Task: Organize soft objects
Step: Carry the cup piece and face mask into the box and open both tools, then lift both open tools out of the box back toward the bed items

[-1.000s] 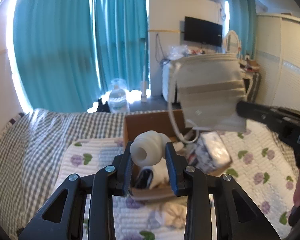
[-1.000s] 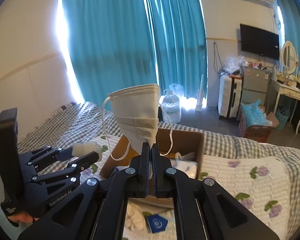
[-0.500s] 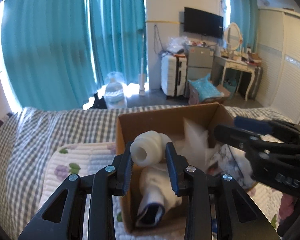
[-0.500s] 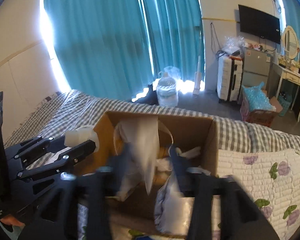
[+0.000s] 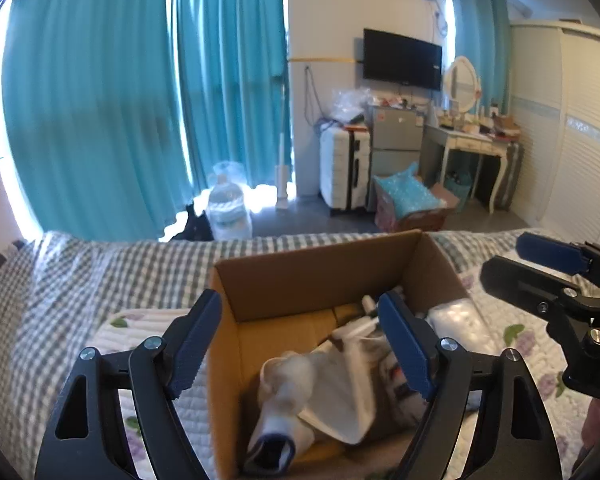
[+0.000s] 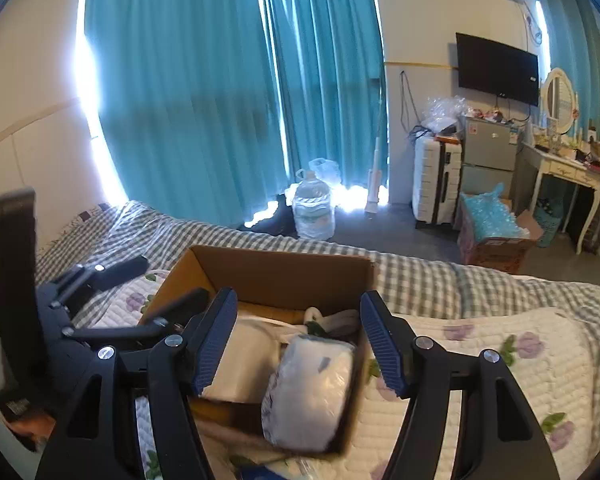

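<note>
A brown cardboard box sits on the bed and holds soft things: a white face mask, a white sock with a dark cuff, a clear-wrapped white pack. My left gripper is open and empty above the box's near left side; it also shows in the right wrist view. My right gripper is open and empty over the box; it also shows in the left wrist view at the right.
The bed has a quilted floral cover over a checked sheet. Beyond the bed are a water jug, a white suitcase, a box of blue wrap, a dressing table and teal curtains.
My right gripper opened and let the mask drop into the box. My left gripper opened and let go of the white ribbed soft piece, which is no longer between its fingers. Both moved closer over the box.
</note>
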`<state>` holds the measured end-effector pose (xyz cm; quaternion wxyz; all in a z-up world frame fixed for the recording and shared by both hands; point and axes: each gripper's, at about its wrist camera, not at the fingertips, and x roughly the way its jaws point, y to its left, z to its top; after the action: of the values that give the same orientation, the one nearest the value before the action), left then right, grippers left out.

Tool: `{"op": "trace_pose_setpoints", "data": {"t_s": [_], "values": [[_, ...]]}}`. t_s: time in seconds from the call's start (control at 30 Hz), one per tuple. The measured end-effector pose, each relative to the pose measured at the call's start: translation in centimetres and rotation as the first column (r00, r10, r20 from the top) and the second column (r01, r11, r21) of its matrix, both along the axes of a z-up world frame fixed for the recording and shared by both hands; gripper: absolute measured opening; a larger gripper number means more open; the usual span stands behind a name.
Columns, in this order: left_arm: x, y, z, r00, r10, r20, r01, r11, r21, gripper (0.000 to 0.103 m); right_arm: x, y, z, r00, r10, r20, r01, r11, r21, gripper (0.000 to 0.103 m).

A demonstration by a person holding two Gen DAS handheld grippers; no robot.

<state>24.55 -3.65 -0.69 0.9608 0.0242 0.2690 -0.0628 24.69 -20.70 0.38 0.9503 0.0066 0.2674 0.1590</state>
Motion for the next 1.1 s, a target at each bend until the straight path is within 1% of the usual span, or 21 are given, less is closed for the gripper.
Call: {"op": "trace_pose_setpoints", "data": {"t_s": [0.07, 0.13, 0.17, 0.2, 0.23, 0.27, 0.3, 0.33, 0.4, 0.5, 0.63, 0.73, 0.83, 0.93, 1.03, 1.1], "values": [[-0.8, 0.3, 1.1, 1.0, 0.008, 0.004, -0.008, 1.0, 0.005, 0.081, -1.1, -0.5, 1.0, 1.0, -0.007, 0.01, 0.007, 1.0, -0.006, 0.065], [-2.2, 0.6, 2.6, 1.0, 0.012, 0.019, -0.012, 1.0, 0.006, 0.081, -2.6, -1.1, 2.3, 1.0, -0.01, 0.02, 0.01, 1.0, -0.012, 0.07], [-3.0, 0.9, 3.5, 0.999, 0.015, 0.03, -0.015, 1.0, 0.005, 0.082, -3.6, -1.4, 3.2, 0.999, -0.012, 0.03, 0.013, 1.0, -0.017, 0.077], [-4.1, 1.1, 4.7, 0.999, 0.019, 0.045, -0.019, 1.0, 0.002, 0.085, -4.7, -1.7, 4.2, 0.999, -0.015, 0.041, 0.016, 1.0, -0.024, 0.084], [-4.7, 1.3, 5.3, 0.998, 0.02, 0.052, -0.02, 1.0, 0.0, 0.091, -5.4, -1.8, 4.8, 0.999, -0.017, 0.049, 0.018, 0.999, -0.028, 0.087], [-5.7, 1.5, 6.3, 0.998, 0.022, 0.061, -0.022, 1.0, -0.003, 0.103, -6.6, -2.1, 5.8, 0.998, -0.024, 0.064, 0.027, 0.999, -0.032, 0.093], [-6.9, 1.7, 7.1, 0.997, 0.027, 0.076, -0.026, 1.0, -0.009, 0.103, -7.8, -2.3, 6.8, 0.996, -0.032, 0.081, 0.035, 0.999, -0.036, 0.097], [-7.7, 1.7, 7.6, 0.995, 0.031, 0.092, -0.03, 0.999, -0.015, 0.103, -8.7, -2.4, 7.5, 0.995, -0.035, 0.093, 0.039, 0.999, -0.038, 0.098], [-9.7, 1.9, 8.9, 0.992, 0.032, 0.122, -0.03, 0.999, -0.019, 0.103, -10.6, -2.9, 9.0, 0.992, -0.041, 0.116, 0.046, 0.998, -0.041, 0.103], [-12.0, 2.1, 10.2, 0.992, 0.024, 0.124, -0.02, 0.999, -0.035, 0.103, -13.5, -3.2, 10.6, 0.985, -0.073, 0.153, 0.082, 0.995, -0.057, 0.103], [-14.3, 2.5, 11.1, 0.99, 0.035, 0.138, -0.029, 0.998, -0.047, 0.103, -16.0, -3.4, 10.9, 0.983, -0.076, 0.166, 0.088, 0.994, -0.066, 0.103], [-15.5, 2.5, 10.6, 0.989, 0.037, 0.14, -0.03, 0.998, -0.049, 0.103, -17.0, -3.3, 9.9, 0.987, -0.066, 0.148, 0.076, 0.995, -0.063, 0.103], [-16.3, 2.6, 8.7, 0.99, 0.047, 0.134, -0.042, 0.998, -0.044, 0.103, -17.3, -3.2, 8.0, 0.991, -0.056, 0.123, 0.065, 0.996, -0.066, 0.103], [-16.0, 2.6, 6.0, 0.992, 0.072, 0.104, -0.067, 0.996, -0.052, 0.103, -16.8, -2.9, 5.4, 0.994, -0.045, 0.097, 0.053, 0.996, -0.079, 0.103], [-14.7, 2.6, 2.3, 0.996, 0.077, 0.035, -0.074, 0.995, -0.07, 0.103, -15.7, -2.5, 2.9, 0.997, -0.032, 0.066, 0.039, 0.995, -0.095, 0.103], [-13.4, 2.5, -0.3, 0.997, 0.077, -0.02, -0.078, 0.994, -0.08, 0.103, -14.4, -2.1, 0.6, 0.999, -0.031, 0.03, 0.034, 0.993, -0.109, 0.103]]}}
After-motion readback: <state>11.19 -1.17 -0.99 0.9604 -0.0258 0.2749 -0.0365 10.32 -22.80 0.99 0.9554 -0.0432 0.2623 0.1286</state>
